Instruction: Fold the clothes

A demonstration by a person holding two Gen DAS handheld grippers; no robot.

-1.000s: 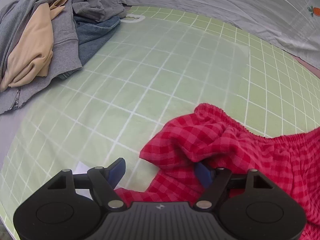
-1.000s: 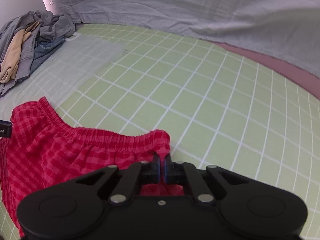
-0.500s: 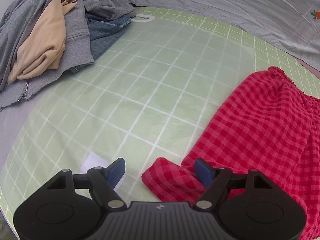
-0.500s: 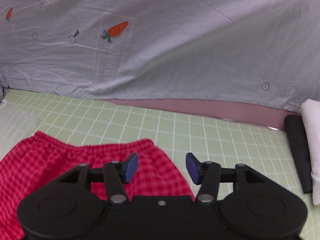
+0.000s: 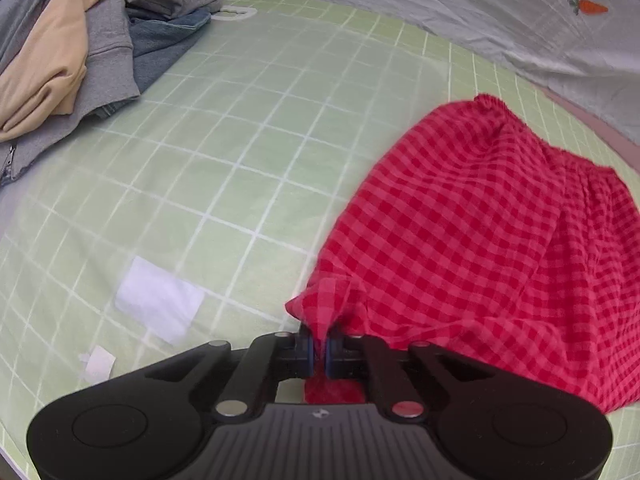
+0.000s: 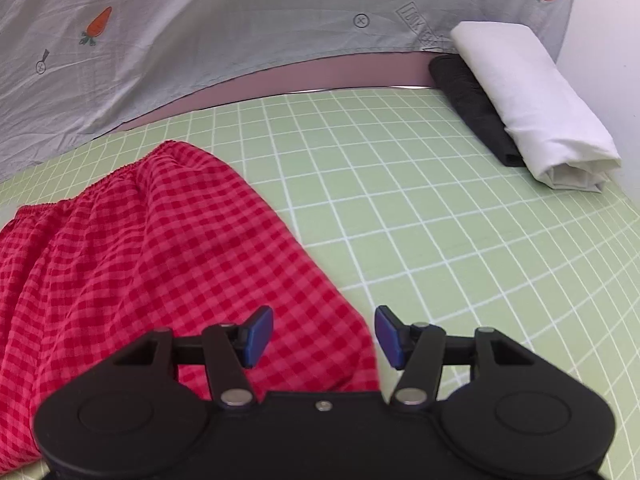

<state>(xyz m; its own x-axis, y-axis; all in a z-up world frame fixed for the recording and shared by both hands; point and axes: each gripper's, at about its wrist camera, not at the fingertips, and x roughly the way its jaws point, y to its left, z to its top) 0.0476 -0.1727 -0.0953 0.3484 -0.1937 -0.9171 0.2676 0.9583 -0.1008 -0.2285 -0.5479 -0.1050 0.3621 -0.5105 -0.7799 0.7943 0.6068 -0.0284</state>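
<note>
Far left in the left wrist view: a heap of unfolded clothes (image 5: 76, 40), grey hoodie, beige top and blue denim, sits at the edge of the green grid-patterned mat (image 5: 248, 128). We judge these untouched and still to be folded. Nearer us on the mat lie a white paper scrap (image 5: 160, 310) and a smaller white bit (image 5: 98, 364).

Centre: the left gripper (image 5: 319, 350) is clenched on a bottom corner of the red-and-pink checked shorts (image 5: 480, 240); a pinch of fabric bunches up just ahead of the closed jaws. The shorts lie spread on the mat to the right of this gripper, elastic waistband at the far end, toward the grey sheet with carrot prints (image 5: 520, 20) that hangs behind.

Right wrist view: the same shorts (image 6: 140, 260) fill the left half. The right gripper (image 6: 324, 336) is released, jaws wide apart, hovering over the opposite bottom corner. Whether its left pad touches the cloth, we cannot tell.

Far right: a folded dark garment (image 6: 472, 104) and a folded white garment (image 6: 532, 104) lie side by side, touching, at the mat's edge. We take these as finished items.

Progress estimate: two pieces done, the shorts laid out flat but with no fold yet visible, the heap pending. We judge the task under halfway.
</note>
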